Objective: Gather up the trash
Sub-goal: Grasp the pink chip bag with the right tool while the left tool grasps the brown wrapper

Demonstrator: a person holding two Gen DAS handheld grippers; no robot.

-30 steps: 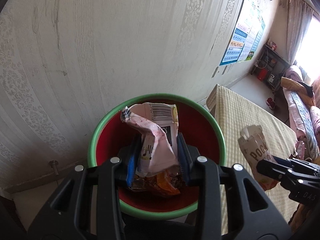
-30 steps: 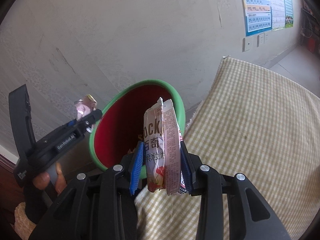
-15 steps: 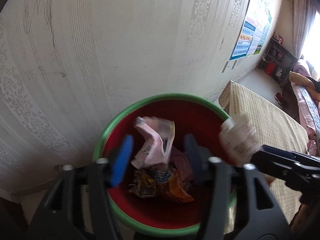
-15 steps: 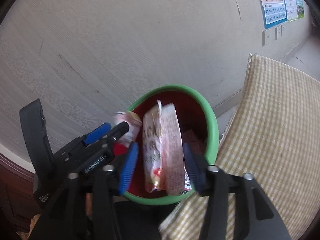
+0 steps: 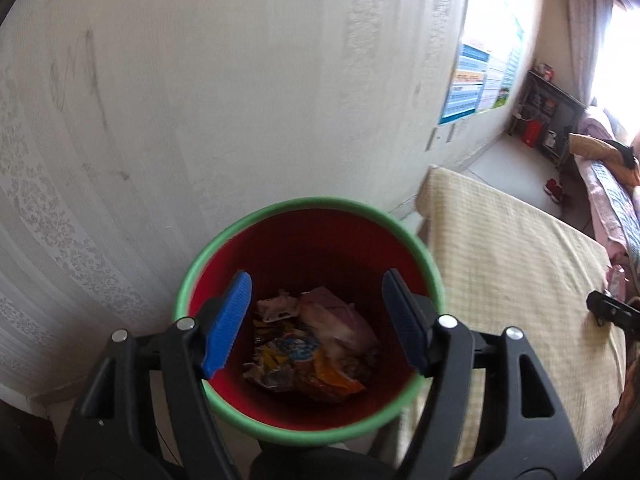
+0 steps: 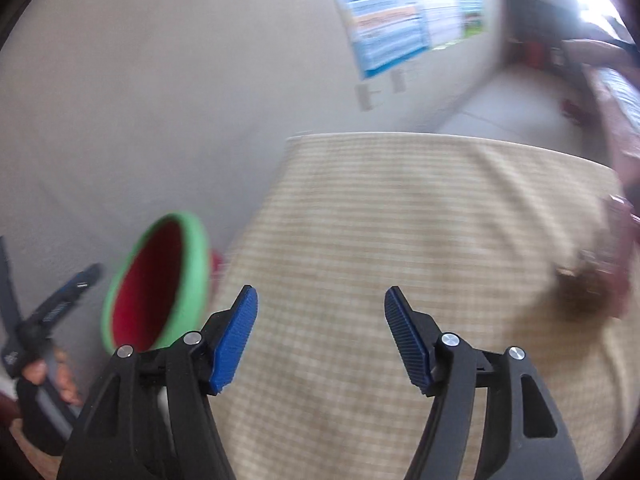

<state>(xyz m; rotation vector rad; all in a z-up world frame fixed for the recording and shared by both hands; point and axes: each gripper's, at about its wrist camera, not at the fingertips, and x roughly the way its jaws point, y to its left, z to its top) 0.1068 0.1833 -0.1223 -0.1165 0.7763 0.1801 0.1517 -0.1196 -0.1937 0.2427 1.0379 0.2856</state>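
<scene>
Our spread, empty left gripper hovers over crumpled wrappers in the green-rimmed red bin; our right gripper, jaws just opened and empty, faces the checked cloth for more.

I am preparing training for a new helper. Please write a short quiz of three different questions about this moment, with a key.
1. True or false: the left gripper is clamped on a wrapper.
2. Where do the snack wrappers lie? A) on the checked cloth B) inside the red bin C) on the floor
3. Fill in: the right gripper is over the checked ____, with nothing between its pads.

Key:
1. False. Its jaws have just been opening and nothing is between them; it is above the red bin.
2. B, at the bottom of the bin.
3. cloth. Its jaws have also just been opening.
</scene>
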